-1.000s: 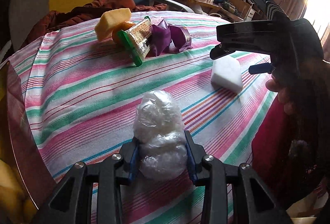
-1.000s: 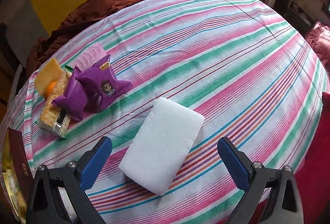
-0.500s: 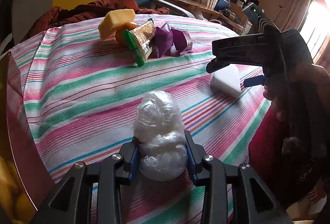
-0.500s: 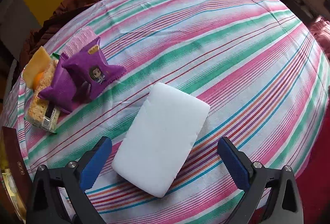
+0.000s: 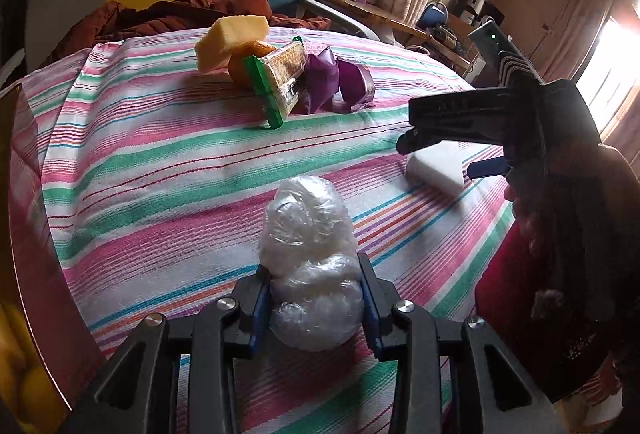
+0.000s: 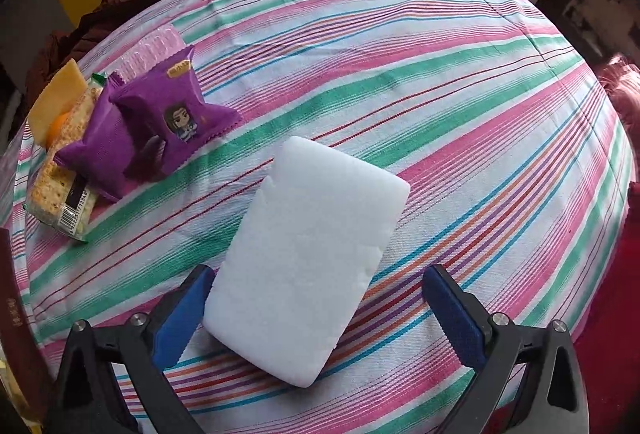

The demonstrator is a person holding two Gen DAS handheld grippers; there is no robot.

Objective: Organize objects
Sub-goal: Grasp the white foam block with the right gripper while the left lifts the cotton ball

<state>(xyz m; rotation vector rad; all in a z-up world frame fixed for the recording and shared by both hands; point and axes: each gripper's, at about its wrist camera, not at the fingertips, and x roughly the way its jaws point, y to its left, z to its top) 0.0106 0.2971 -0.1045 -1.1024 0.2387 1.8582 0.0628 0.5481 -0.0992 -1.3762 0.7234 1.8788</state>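
Right wrist view: my right gripper [image 6: 320,318] has dropped closer to the white sponge [image 6: 308,266] on the striped tablecloth [image 6: 460,114], jaws wide apart around it. My left gripper [image 5: 312,308] still squeezes the crumpled plastic bag [image 5: 310,266].

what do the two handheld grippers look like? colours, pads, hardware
Both alike: the left gripper and right gripper have black plastic finger frames with triangular cut-outs, silver round screws and blue ribbed pads. The left view shows the right one's black pistol-style body.

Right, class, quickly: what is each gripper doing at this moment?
Left gripper: shut on the clear plastic bundle.
Right gripper: open, jaws either side of the white sponge, not squeezing it.
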